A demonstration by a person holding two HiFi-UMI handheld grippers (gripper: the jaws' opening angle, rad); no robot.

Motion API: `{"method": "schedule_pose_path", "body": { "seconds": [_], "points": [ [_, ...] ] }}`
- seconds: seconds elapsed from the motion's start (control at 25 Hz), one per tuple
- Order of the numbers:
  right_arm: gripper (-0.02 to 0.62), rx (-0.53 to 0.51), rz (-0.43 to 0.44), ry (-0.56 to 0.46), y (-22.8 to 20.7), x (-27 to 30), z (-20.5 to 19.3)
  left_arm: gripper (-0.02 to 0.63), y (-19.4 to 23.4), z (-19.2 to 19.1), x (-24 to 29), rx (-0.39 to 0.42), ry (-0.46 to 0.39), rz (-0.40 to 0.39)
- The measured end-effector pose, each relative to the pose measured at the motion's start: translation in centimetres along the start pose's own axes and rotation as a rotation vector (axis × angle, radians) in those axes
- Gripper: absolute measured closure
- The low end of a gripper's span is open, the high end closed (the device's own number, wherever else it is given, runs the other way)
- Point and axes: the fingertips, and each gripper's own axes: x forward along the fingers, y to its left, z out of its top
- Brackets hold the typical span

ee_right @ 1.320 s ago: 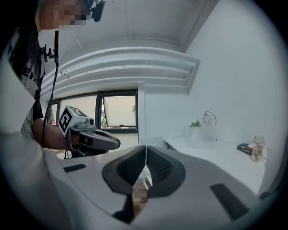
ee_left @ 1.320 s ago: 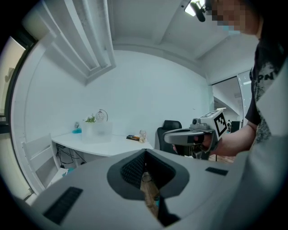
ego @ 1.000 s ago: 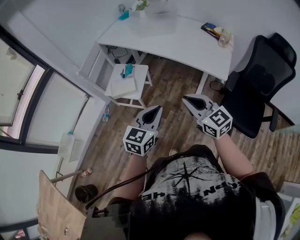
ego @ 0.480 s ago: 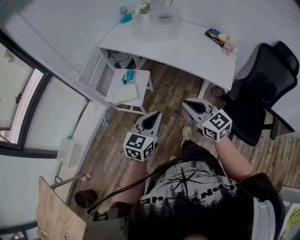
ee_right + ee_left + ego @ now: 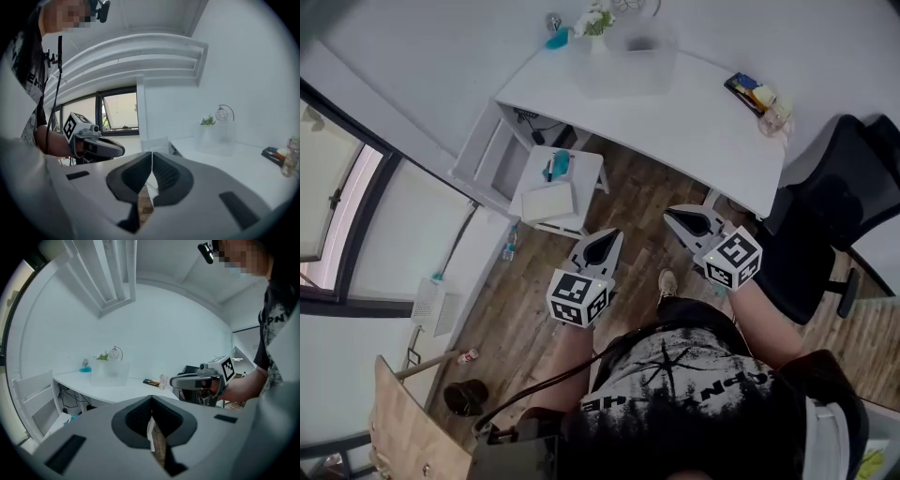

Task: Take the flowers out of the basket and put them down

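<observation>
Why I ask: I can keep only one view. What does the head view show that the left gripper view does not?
Only the head view: the marker cube on the left gripper, the dark bin and the wooden cabinet. Only the left gripper view: the ceiling light and that gripper's jaws meeting, nothing held. Both: the white desk, the basket, the flowers, the black chair and the right gripper.

You stood in an office: a white table (image 5: 675, 108) at your twelve o'clock, a black office chair (image 5: 830, 202) at two o'clock, wood-plank floor (image 5: 520, 314) underfoot, and tall dark-framed windows (image 5: 337, 202) at nine o'clock.
</observation>
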Motion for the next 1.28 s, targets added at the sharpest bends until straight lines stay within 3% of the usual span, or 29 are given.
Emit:
{"method": "schedule_pose_path", "body": {
  "seconds": [0.36, 0.64, 1.28],
  "points": [
    [0.575, 0.025, 0.049, -0.032, -10.2, 1.6, 2.6, 0.595, 1.5, 5.0, 9.2, 0.038, -0.006, 0.039],
    [0.575, 0.006, 0.083, -0.039, -16.2, 2.3, 3.1, 0.595, 2.5, 6.4, 15.4, 0.048, -0.003, 0.073],
    [0.575, 0.020, 0.093, -0.002, -21.9, 4.6, 2.0, 0.595, 5.2, 6.7, 21.7, 0.018, 0.032, 0.072]
  ]
}}
